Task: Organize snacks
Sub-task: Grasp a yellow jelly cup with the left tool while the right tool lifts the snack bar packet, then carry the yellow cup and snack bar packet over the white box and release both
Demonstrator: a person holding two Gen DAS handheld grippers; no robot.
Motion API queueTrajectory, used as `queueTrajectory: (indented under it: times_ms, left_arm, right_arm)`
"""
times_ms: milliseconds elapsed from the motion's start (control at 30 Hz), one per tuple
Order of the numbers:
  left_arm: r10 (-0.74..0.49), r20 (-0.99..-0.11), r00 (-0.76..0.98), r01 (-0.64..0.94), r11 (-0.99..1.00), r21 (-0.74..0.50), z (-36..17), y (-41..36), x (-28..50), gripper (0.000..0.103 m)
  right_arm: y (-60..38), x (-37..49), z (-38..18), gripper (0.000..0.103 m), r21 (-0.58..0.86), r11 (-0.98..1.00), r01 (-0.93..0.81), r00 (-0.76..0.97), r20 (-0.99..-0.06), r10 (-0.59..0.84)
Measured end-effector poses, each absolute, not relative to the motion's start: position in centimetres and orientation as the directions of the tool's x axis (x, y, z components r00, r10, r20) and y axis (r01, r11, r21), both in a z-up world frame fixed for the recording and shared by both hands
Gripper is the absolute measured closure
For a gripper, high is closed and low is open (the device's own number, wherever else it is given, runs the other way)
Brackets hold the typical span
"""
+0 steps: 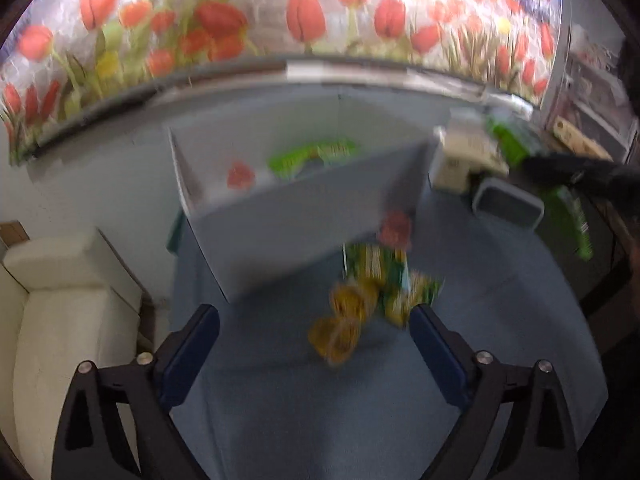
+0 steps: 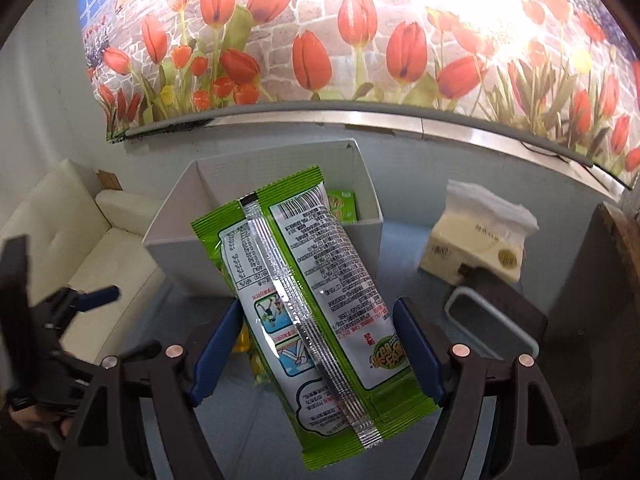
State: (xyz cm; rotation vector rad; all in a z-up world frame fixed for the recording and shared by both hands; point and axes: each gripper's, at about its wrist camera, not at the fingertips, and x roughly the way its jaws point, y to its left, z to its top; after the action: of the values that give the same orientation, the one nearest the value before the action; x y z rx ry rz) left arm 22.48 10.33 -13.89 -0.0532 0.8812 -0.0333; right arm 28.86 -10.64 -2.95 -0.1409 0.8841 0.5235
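My right gripper (image 2: 320, 348) is shut on a green and white snack packet (image 2: 304, 304), held back side up just in front of a white open box (image 2: 168, 240). Another green packet (image 2: 342, 204) lies inside the box. In the blurred left wrist view the same box (image 1: 280, 224) holds a green packet (image 1: 312, 156) and a red item (image 1: 240, 176). My left gripper (image 1: 316, 340) is open and empty above the blue tabletop. A yellow and green snack bag (image 1: 360, 300) lies just ahead of it, beside the box. The right gripper (image 1: 576, 176) shows at far right with its green packet (image 1: 572, 216).
A cream tissue pack (image 2: 476, 240) stands right of the box, with a grey-rimmed dark tray (image 2: 492, 320) in front of it. A white sofa (image 1: 60, 320) is at the left below the table. A tulip mural (image 2: 360, 40) covers the wall behind.
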Motion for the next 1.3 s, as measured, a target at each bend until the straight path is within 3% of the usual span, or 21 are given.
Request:
queueTrajectory:
  times_ms: [133,300,400,500,600,900,967,1000,1300]
  left_arm:
    - [-0.126,-0.809,0.575,0.044,0.991,-0.124,-18.4,10.2,23.5,0.005]
    - [-0.125,-0.812,0.57,0.064,0.992,-0.109,-20.4,9.4,24.8,0.006]
    - [-0.128,-0.826,0.548,0.062,0.992,-0.112,-21.0,9.1,25.7,0.025]
    - [-0.111,-0.836,0.538,0.068,0.994,-0.089,-21.7,8.8,26.4,0.034]
    - [-0.091,-0.838,0.538,0.067,0.996,-0.065,-22.1,8.6,26.4,0.053]
    - [-0.107,-0.83,0.548,0.075,0.994,-0.078,-20.9,8.8,25.9,0.054]
    - [-0.097,-0.818,0.568,0.069,0.995,-0.07,-19.5,8.8,25.4,0.056]
    - [-0.096,-0.814,0.573,0.07,0.995,-0.069,-18.8,9.0,25.2,0.062]
    - [-0.084,-0.765,0.638,0.064,0.996,-0.057,-12.8,9.6,24.2,0.063]
  right_arm:
    - [-12.7,26.0,-3.5,0.022,0.114,0.868,-0.483,0.515,-0.764,0.387]
    - [-14.6,23.5,-3.6,0.022,0.115,0.873,-0.475,0.526,-0.758,0.385]
    - [-15.4,22.9,-3.7,0.022,0.121,0.877,-0.465,0.525,-0.76,0.383]
    - [-15.9,22.5,-3.8,0.022,0.123,0.88,-0.459,0.53,-0.757,0.382]
    - [-16.1,22.4,-4.1,0.022,0.132,0.88,-0.457,0.522,-0.762,0.385]
    - [-16.4,22.1,-4.3,0.022,0.134,0.88,-0.455,0.52,-0.763,0.384]
    - [-16.4,22.1,-4.3,0.022,0.14,0.88,-0.455,0.518,-0.762,0.389]
    - [-16.3,22.2,-4.3,0.022,0.142,0.878,-0.457,0.517,-0.761,0.392]
    - [-15.5,22.5,-3.2,0.022,0.145,0.865,-0.481,0.524,-0.744,0.416]
